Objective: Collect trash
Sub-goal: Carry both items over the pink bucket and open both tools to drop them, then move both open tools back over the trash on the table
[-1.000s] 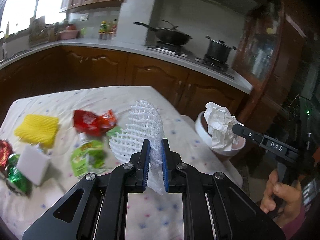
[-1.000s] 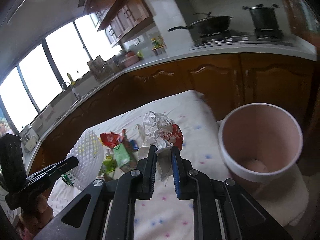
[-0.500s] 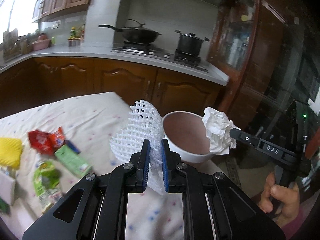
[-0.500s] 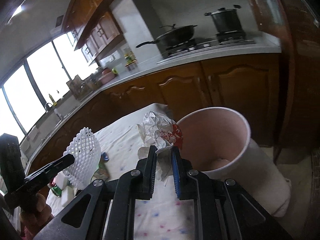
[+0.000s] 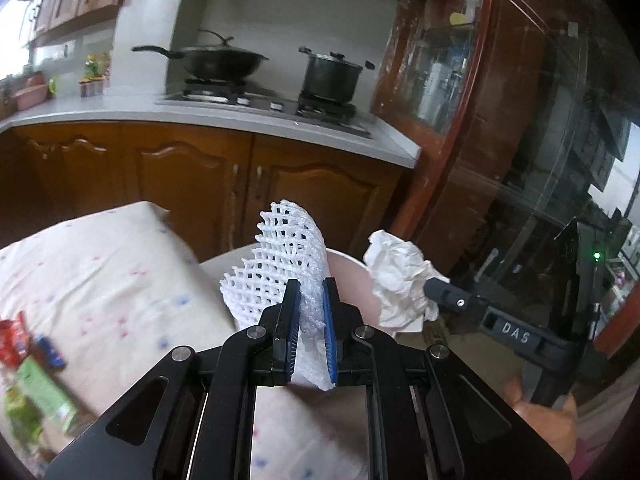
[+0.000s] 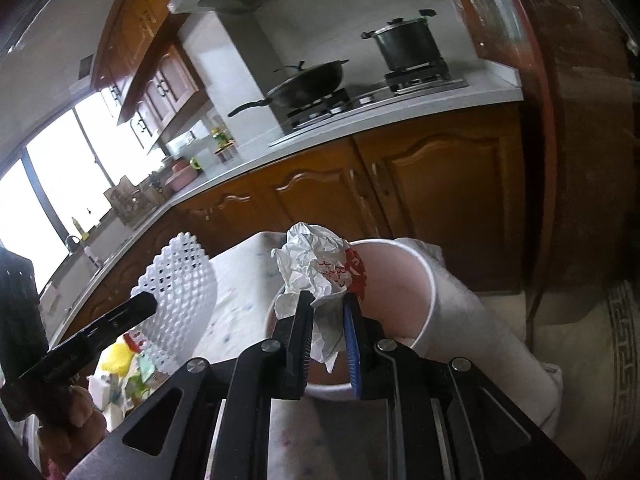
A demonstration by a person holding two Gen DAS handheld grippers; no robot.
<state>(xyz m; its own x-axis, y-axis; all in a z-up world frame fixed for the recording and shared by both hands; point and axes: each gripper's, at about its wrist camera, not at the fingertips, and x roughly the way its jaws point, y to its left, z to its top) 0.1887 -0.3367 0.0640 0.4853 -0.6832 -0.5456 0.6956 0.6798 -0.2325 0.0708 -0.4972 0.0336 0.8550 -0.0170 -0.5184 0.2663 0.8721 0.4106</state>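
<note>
— What's in my left gripper?

— It's clamped on the white foam net, held up over the near rim of the pink bin, which stands beside the cloth-covered worktop.

— And my right gripper?

— Closed on the crumpled white paper with red print, right above the bin's mouth.

— What's inside the bin?

— I see pink inner wall; the bottom is hidden behind the gripper, so I cannot tell.

— On the worktop?

— A red wrapper and a green carton at the left edge, blurred.
</note>
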